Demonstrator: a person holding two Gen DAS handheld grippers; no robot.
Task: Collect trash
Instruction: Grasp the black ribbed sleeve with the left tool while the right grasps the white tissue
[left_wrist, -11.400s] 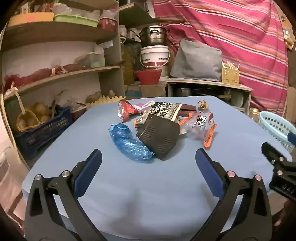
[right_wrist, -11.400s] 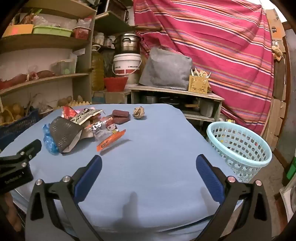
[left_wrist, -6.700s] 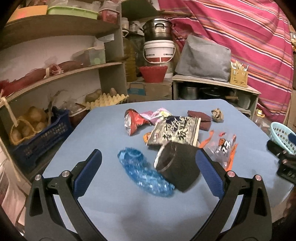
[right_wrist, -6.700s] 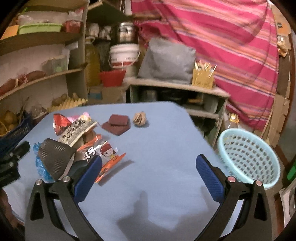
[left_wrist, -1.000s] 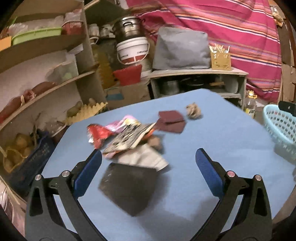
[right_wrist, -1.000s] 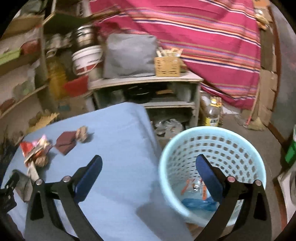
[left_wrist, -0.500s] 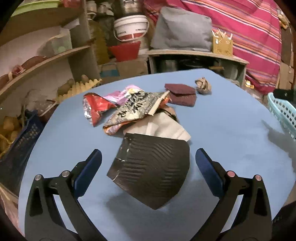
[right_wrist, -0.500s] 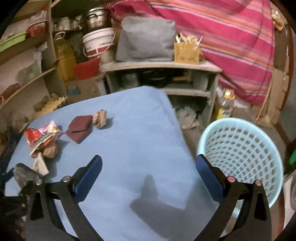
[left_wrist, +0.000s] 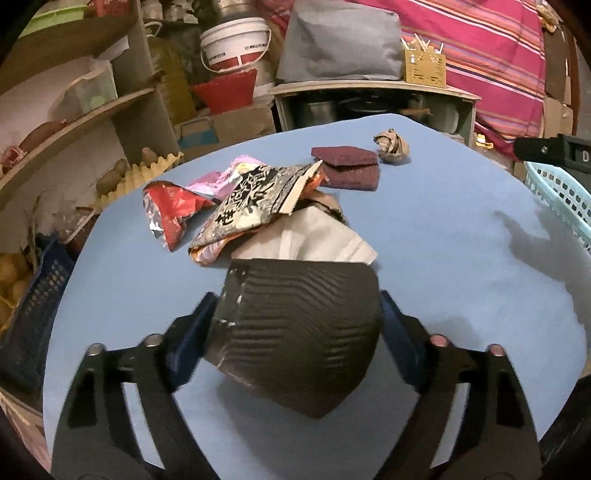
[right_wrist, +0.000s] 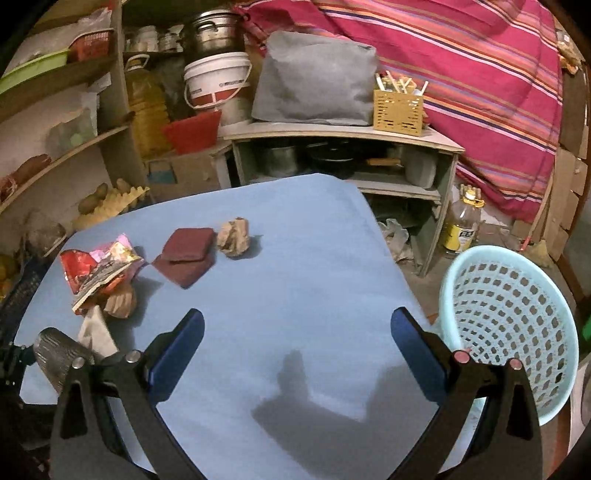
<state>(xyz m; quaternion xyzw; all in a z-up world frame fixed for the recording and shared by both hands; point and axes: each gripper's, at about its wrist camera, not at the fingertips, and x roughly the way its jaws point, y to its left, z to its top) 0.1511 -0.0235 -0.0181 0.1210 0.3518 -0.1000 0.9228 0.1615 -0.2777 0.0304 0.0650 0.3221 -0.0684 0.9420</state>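
Left wrist view: left gripper (left_wrist: 297, 325) is clamping the black ribbed wrapper (left_wrist: 299, 328) at 6 o'clock on the table (left_wrist: 461, 251). Right wrist view alone is showing right gripper (right_wrist: 297, 339) gaping empty, basket (right_wrist: 509, 332) at 3 o'clock.

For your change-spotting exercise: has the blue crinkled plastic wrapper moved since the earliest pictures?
Yes. It is gone from the blue table, where it lay beside the black ribbed paper cup.

Large black characters on patterned snack wrapper (left_wrist: 258, 199), unreadable; small print on white bucket (left_wrist: 236, 46) illegible
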